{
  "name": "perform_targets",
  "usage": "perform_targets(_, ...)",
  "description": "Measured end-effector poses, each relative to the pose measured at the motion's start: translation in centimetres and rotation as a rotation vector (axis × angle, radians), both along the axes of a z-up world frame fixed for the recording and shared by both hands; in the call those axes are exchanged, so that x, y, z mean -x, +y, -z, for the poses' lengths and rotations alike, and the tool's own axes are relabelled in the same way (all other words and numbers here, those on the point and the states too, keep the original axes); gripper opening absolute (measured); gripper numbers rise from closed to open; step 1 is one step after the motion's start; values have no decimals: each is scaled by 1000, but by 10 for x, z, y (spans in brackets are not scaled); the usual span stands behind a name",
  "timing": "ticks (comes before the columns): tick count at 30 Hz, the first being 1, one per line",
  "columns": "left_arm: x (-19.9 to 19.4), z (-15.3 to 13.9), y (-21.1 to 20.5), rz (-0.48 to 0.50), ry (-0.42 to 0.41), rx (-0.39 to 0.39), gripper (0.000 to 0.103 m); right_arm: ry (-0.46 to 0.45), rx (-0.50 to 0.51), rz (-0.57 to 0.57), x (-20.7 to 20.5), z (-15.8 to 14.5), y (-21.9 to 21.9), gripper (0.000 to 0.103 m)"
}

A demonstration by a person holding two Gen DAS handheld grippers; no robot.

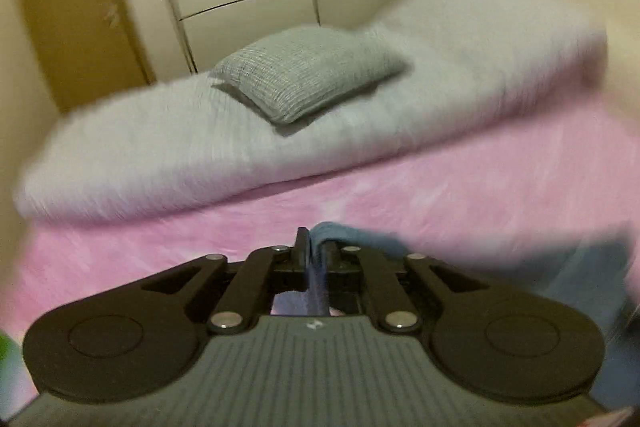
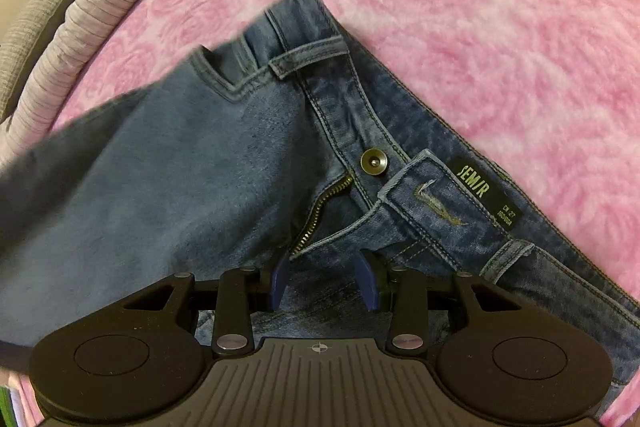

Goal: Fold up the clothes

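Left tongs [image 1: 316, 247] apparently pinch jeans [image 2: 208, 163]; right tongs [image 2: 324, 279] agape.

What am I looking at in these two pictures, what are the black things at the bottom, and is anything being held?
Each picture comes from a camera mounted on a hand-held two-finger gripper, looking forward along its fingers; the black parts at the bottom are the gripper itself. In the left wrist view, the left gripper is shut on a fold of blue denim, above a pink blanket; behind lie a grey quilt and a grey pillow. The picture is blurred. In the right wrist view, the right gripper points down at the jeans, which lie on that blanket with the fly unzipped and the button undone. Its blue-padded jaws are open, straddling denim below the fly, gripping nothing.
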State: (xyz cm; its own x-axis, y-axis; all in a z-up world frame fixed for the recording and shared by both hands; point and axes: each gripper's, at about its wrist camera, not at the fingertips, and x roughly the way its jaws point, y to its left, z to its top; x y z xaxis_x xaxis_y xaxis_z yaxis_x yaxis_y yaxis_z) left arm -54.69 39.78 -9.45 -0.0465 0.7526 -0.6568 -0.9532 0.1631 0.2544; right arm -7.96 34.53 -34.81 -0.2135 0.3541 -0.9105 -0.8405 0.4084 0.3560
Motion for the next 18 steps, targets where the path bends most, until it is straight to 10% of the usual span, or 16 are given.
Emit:
perform_targets(3,-12,31,6,16,277,135,30,-7,4,-10,2,-2,1,41)
perform_targets(6,-13,75,-5,5,309,263,29,-8,4,-33,2,-3,2,41)
perform_targets(11,28,117,-63,-182,-62,348,29,1,3,-58,-1,-3,0,41)
perform_targets(18,71,177,-136,-353,-99,365,29,-31,3,-68,5,-3,-1,41)
